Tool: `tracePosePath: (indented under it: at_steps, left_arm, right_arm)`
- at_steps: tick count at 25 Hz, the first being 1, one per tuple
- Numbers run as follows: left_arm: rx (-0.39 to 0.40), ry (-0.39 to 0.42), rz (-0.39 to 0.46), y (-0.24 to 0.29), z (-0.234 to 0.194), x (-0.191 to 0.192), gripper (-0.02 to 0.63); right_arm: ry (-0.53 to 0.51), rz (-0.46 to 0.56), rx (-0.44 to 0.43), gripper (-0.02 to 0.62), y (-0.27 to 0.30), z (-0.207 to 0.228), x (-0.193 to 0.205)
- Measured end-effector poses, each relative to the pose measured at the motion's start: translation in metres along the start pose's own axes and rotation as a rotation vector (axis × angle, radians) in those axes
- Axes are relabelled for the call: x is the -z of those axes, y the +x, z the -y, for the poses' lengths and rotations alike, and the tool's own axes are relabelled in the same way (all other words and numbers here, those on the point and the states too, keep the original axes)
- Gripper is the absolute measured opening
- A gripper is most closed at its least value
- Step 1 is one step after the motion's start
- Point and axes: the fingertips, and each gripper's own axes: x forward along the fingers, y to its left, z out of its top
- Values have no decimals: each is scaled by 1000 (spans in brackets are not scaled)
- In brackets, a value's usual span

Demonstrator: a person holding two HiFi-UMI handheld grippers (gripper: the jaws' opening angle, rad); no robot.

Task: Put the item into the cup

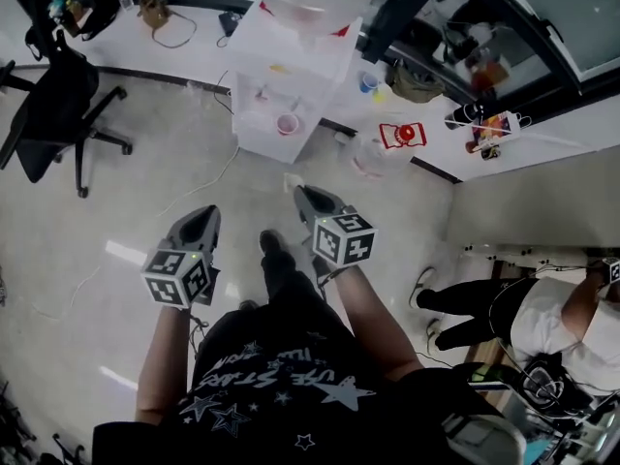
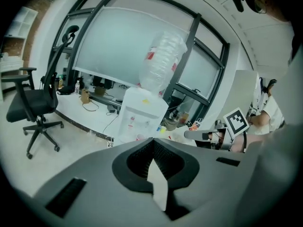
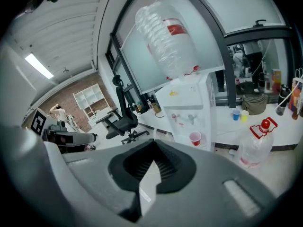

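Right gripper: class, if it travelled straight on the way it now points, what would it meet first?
Most likely the water dispenser, low on its front near the red cup. Only bare floor shows between the right gripper and it, though depth is hard to judge.

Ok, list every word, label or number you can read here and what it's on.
"STAR", white print on the person's black T-shirt; the rest is unclear.
Red label on the clear water jug: too blurred.
Clear plastic bottle with the red handle: no readable print.
Cubes on the left gripper and right gripper: marker patterns, no letters.
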Motion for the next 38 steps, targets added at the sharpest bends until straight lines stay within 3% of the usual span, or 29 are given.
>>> tracePosePath:
  at_steps: [6,15,23,32,38]
  left_arm:
    - [7,20,-32,57,-6,-20,6]
    - [-21,-34,-44,134,-43,-25,6]
    - [-41,-110,-75,188,-76,3,6]
    - [-14,-101,-93,246,-106,27,6]
    - [-6,-149,-112,265,-125,47,6]
  right_arm:
    - [7,-35,-12,2,41,43,-18]
    - [38,-110,2,2,127,104,-12]
    - [81,-131,58,2,189,159,7]
    - [115,-107,104,2,254,210,18]
    - [132,-97,123,2,285,225,26]
